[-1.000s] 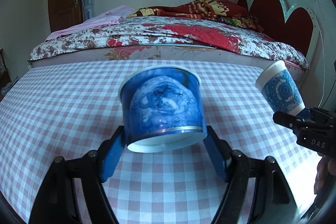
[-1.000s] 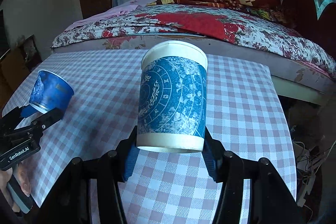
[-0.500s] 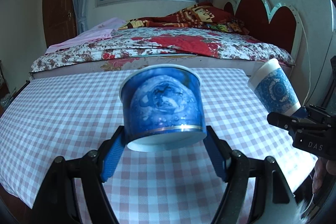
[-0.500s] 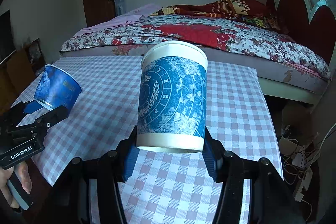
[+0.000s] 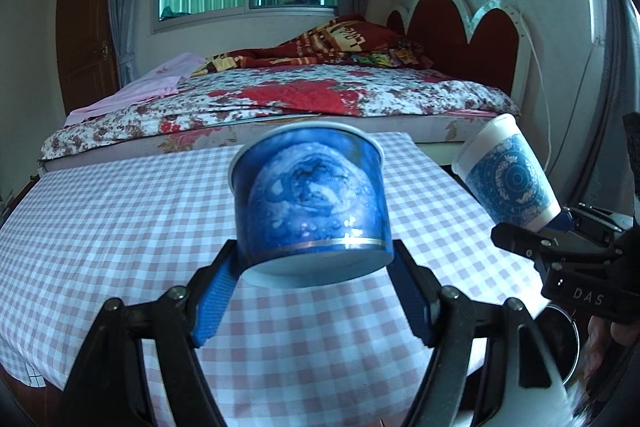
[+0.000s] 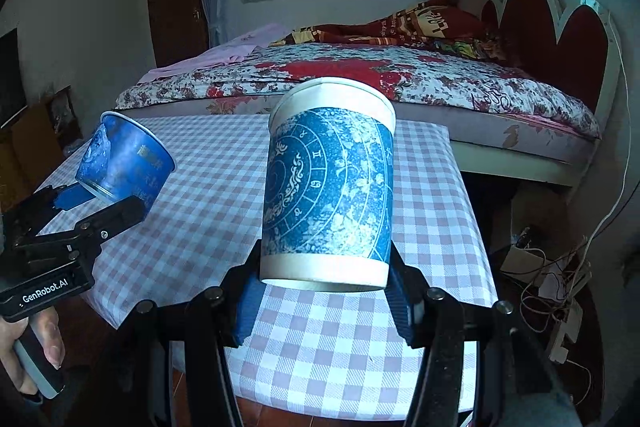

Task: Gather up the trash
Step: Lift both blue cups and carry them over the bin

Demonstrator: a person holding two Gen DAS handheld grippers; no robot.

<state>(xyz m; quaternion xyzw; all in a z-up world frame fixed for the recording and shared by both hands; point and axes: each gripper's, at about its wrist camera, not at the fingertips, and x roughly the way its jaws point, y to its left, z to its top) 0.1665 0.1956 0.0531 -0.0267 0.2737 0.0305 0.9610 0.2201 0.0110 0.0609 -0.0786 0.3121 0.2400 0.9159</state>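
Above the checkered counter (image 5: 120, 227), the left hand-held gripper (image 5: 316, 267) clamps a short blue bowl (image 5: 312, 199) betw. its blue pads, approx. half open. The right hand-held gripper (image 6: 324, 283) grips a tall blue-white paper cup (image 6: 330, 183), jaws narrower; both cups off the counter.

Checked table (image 5: 100, 227), floral bed (image 5: 300, 95)

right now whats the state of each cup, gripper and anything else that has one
short blue cup: held off the table, upright, slightly tilted
tall white-and-blue cup: held off the table, upright, slightly tilted
left gripper: shut on the short blue cup near its base
right gripper: shut on the tall white-and-blue cup near its base
checked tablecloth: spread flat
bed: unmade, blanket bunched near the headboard
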